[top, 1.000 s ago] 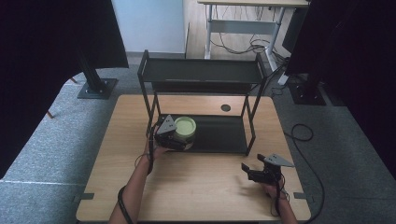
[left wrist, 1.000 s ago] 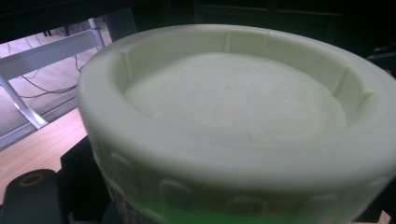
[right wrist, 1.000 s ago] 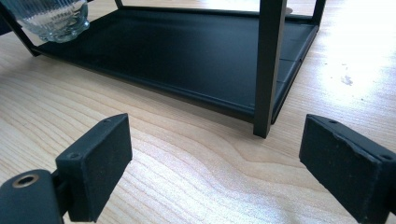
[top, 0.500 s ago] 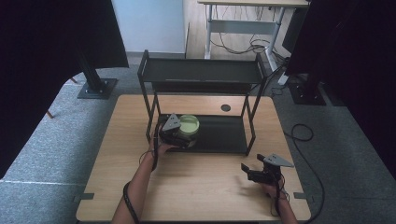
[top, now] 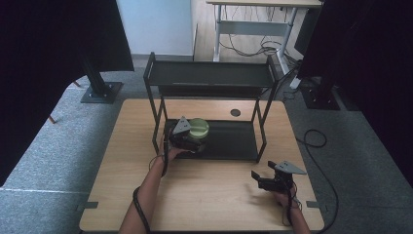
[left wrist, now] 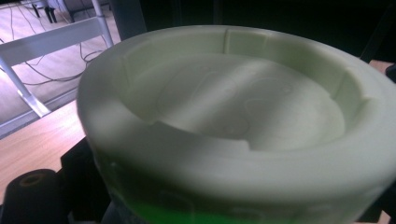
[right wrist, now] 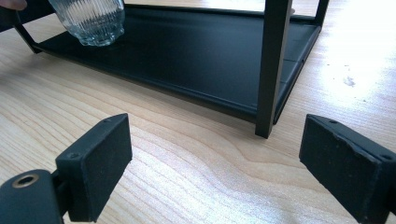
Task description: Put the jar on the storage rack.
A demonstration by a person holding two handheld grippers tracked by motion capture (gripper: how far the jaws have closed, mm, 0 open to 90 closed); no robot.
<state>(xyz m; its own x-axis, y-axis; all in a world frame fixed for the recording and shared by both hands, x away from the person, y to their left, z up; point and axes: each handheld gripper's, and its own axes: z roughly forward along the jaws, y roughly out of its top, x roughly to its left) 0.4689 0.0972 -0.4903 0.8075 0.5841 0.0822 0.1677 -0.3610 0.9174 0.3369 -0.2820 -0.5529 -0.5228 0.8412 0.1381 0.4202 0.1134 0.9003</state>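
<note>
Left gripper (top: 187, 139) grips the jar (top: 197, 129) over the rack (top: 229, 141); right gripper (right wrist: 215, 163) hovers above the worktop (top: 204, 195), jaws wide.

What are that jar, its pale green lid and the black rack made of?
The jar looks like clear ribbed glass: you see through it and light catches its ridges. Its lid seems matte moulded plastic, with soft rounded edges. The rack looks like metal painted matte black, judging by its thin square legs and its flat tray.
</note>
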